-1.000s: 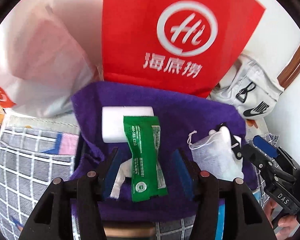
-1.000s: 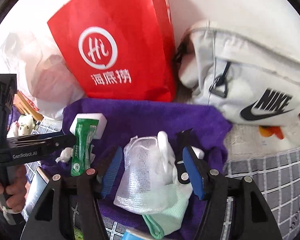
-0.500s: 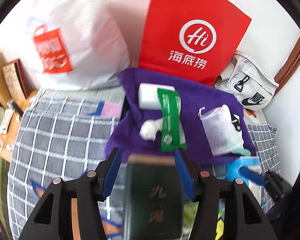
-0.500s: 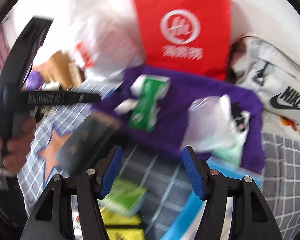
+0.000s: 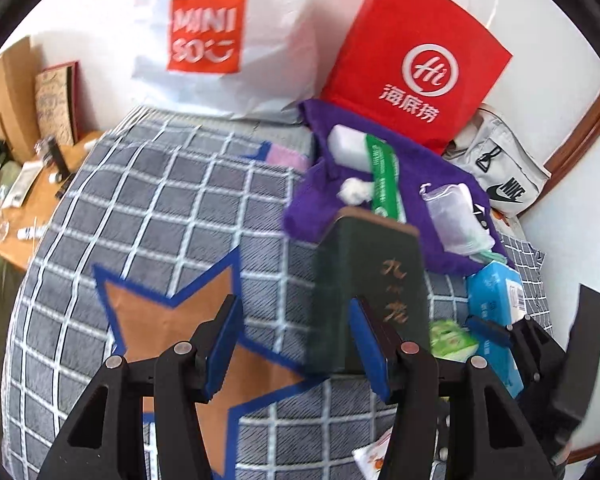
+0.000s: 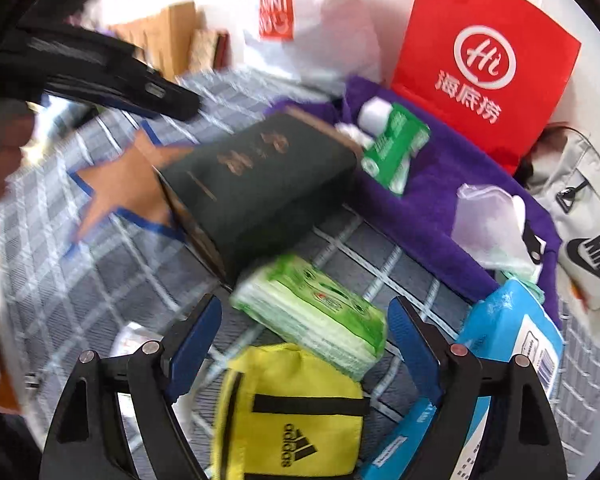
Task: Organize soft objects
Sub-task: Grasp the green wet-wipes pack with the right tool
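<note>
Both grippers hang over the checked bedspread point(image 5: 148, 216) with nothing in them: the left gripper point(image 5: 296, 344) has its blue pads partly apart over the orange star print, and the right gripper point(image 6: 304, 344) has its jaws opening, wide, above the green tissue pack point(image 6: 312, 312) and the yellow pouch point(image 6: 292, 412), pressing on neither. The step in hand looks like picking the next soft thing to carry to the purple towel point(image 6: 432, 196), where the sorted items lie. To do it well, the right gripper should choose one target, probably the tissue pack, since it lies just ahead of the pads, come down with a pad on each long side, and close gently so that the pack is pinched but not crushed. The left should stay clear of the dark green book point(image 6: 260, 184), which is hard and likely no part of the job. On the towel I count one white block point(image 5: 348, 146), one green sachet point(image 5: 384, 176), one white wad point(image 5: 354, 190) and one mesh bag point(image 5: 452, 216) holding something pale; blur makes its contents uncertain. Off the towel lie one tissue pack, one yellow pouch and one blue packet point(image 6: 512, 332). Behind stand one red paper bag point(image 5: 416, 60), one white plastic bag point(image 5: 228, 32) and one grey sling bag point(image 5: 504, 176).
</note>
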`<state>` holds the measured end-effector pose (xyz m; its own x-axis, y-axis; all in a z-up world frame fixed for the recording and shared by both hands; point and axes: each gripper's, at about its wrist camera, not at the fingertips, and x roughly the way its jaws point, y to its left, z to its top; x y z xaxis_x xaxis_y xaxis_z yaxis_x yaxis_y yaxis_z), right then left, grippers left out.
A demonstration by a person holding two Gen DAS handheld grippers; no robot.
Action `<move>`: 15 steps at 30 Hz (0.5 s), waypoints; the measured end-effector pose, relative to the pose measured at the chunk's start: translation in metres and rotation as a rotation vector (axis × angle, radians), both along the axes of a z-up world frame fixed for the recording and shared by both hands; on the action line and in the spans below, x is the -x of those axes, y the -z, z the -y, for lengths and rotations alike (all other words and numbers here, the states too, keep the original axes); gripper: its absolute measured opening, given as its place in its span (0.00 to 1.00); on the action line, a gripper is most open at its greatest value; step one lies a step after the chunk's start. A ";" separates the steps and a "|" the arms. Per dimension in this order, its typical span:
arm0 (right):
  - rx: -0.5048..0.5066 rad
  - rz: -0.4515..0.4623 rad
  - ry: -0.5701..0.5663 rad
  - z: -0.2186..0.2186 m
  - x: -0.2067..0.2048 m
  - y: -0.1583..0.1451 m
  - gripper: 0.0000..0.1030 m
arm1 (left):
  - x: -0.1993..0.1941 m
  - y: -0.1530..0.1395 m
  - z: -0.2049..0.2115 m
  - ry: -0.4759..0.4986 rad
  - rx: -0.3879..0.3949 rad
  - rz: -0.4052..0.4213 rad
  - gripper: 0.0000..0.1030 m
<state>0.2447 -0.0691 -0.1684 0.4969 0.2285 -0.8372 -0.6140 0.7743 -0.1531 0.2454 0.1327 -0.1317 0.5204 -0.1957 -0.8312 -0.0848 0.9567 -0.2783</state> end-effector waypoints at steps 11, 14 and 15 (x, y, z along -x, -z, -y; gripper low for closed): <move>-0.108 -0.022 0.073 0.017 0.009 -0.022 0.48 | 0.020 0.011 -0.017 -0.026 0.068 -0.029 0.52; -0.174 -0.003 0.115 0.029 0.021 -0.038 0.46 | 0.028 0.012 -0.012 -0.026 0.070 -0.036 0.52; -0.194 0.006 0.125 0.032 0.026 -0.042 0.46 | 0.032 0.013 -0.008 -0.024 0.062 -0.043 0.52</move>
